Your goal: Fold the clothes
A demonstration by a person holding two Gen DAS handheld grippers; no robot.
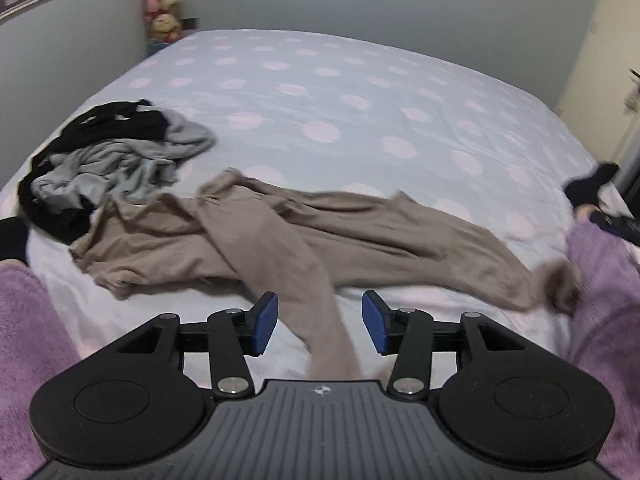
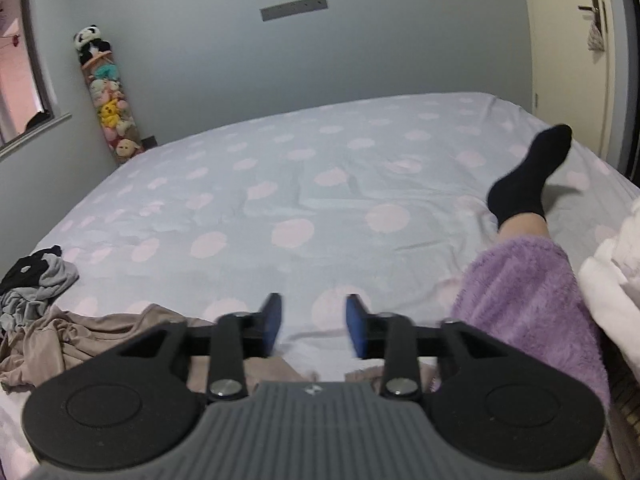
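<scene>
On a polka-dot bed (image 1: 360,92), a gray-and-black clothes pile (image 1: 108,160) sits left; a tan garment (image 1: 280,232) sprawls unfolded across the middle. The left gripper (image 1: 319,328) hovers, jaws wide and empty, over a trailing end; the right gripper (image 2: 313,326) likewise gapes empty. Folding well likely means spreading it flat and pinching single layers.

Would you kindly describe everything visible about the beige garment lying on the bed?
The beige garment is thin, soft-looking fabric, unfolded and crumpled, spread lengthwise across the near part of the polka-dot bedsheet. One long strip trails toward the open left gripper, passing between its fingers ungripped. Its far-left edge meets the grey-and-black clothes pile.
</scene>
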